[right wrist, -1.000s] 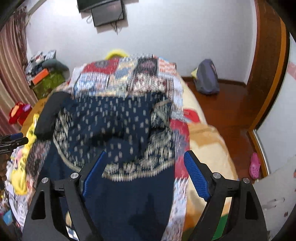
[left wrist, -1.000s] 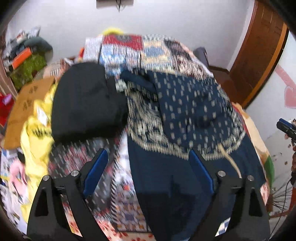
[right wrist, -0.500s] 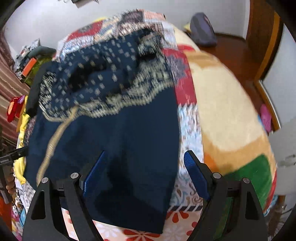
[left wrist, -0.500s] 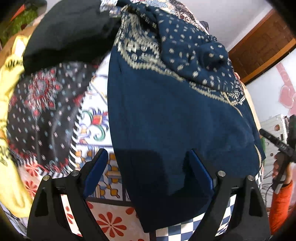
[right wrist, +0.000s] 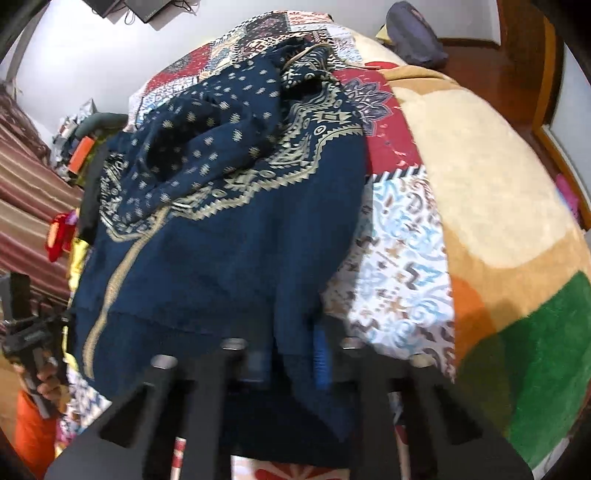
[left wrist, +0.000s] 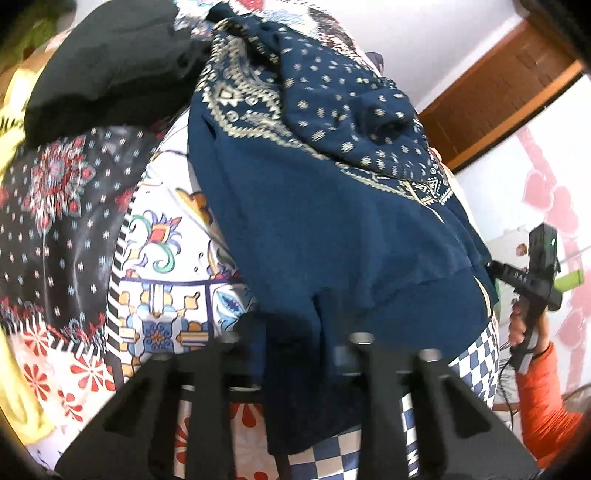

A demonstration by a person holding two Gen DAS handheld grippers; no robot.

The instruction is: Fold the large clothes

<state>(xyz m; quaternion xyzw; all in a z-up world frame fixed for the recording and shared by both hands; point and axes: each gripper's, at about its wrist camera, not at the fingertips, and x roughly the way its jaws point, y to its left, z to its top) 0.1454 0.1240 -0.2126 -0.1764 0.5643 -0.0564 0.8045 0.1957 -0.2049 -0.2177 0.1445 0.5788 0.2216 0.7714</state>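
Observation:
A navy garment (left wrist: 332, 221) with a gold patterned yoke and dotted upper part lies spread on the bed, its plain hem nearest me. In the left wrist view my left gripper (left wrist: 295, 330) is closing its jaws, with the hem's left corner bunched between them. The right wrist view shows the same garment (right wrist: 229, 251); my right gripper (right wrist: 290, 354) is shut on the hem's right corner, a blue pad (right wrist: 320, 356) pressing the cloth. Each view also catches the other gripper at its edge, held by a hand with an orange sleeve (left wrist: 543, 410).
A black garment (left wrist: 110, 66) lies at the far left beside the navy one. The patchwork bedspread (left wrist: 159, 258) covers the bed, with a beige, orange and green blanket (right wrist: 480, 184) on its right side. A wooden door (left wrist: 498, 92) and a bag (right wrist: 413, 33) are beyond.
Both grippers dropped and tipped down to the garment's near hem, then went from wide open to closed, each with a corner of cloth pinched in it.

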